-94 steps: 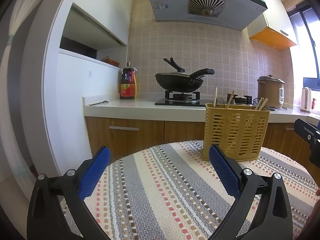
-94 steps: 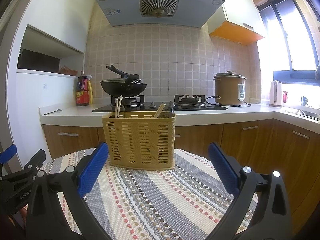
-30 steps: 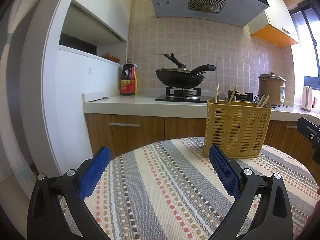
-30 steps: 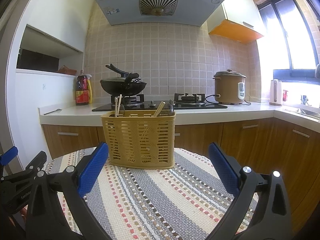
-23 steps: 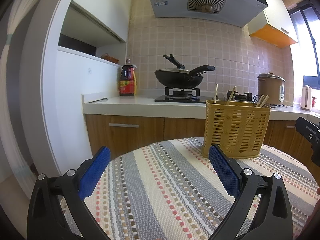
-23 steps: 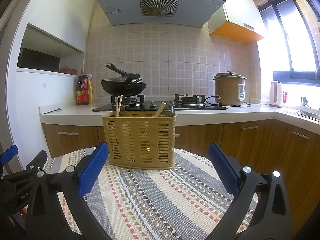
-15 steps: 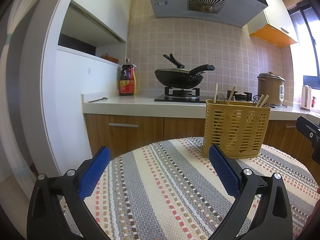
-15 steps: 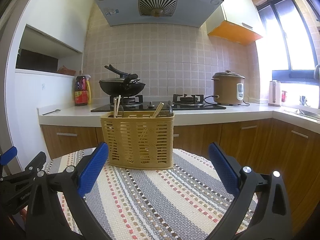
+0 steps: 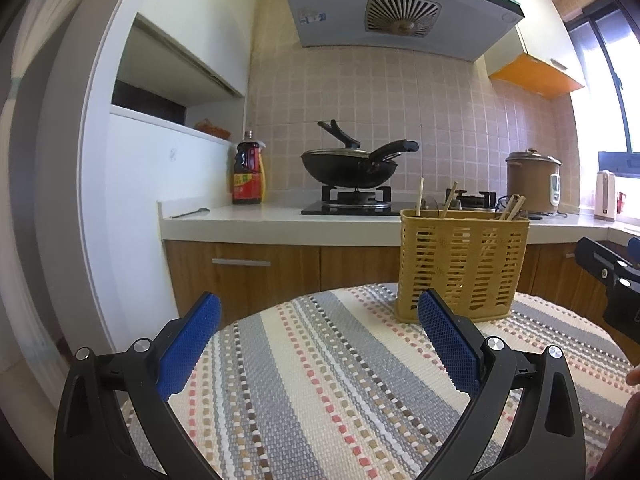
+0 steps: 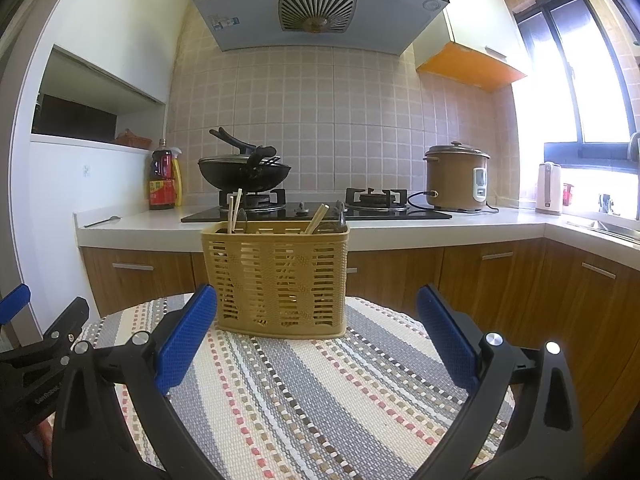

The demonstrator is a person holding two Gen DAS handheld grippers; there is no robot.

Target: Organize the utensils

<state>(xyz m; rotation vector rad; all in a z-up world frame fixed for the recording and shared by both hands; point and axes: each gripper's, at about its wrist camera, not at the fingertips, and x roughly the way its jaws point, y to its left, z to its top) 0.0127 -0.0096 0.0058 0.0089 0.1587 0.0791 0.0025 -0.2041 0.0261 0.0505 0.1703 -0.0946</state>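
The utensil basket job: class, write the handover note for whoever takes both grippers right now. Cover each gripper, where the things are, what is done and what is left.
Left gripper: open, empty, above the striped tablecloth.
Right gripper: open, empty, aimed straight at the basket.
The yellow basket stands upright on the cloth at the far side of the table. Chopsticks stick out near its left end, more lean toward its right end, and a dark-handled utensil stands beside those.
No loose utensils lie on the cloth in either view.
Done: cannot be judged from here.
Left: probably sorting what is in the basket; the right gripper looks best placed to start.
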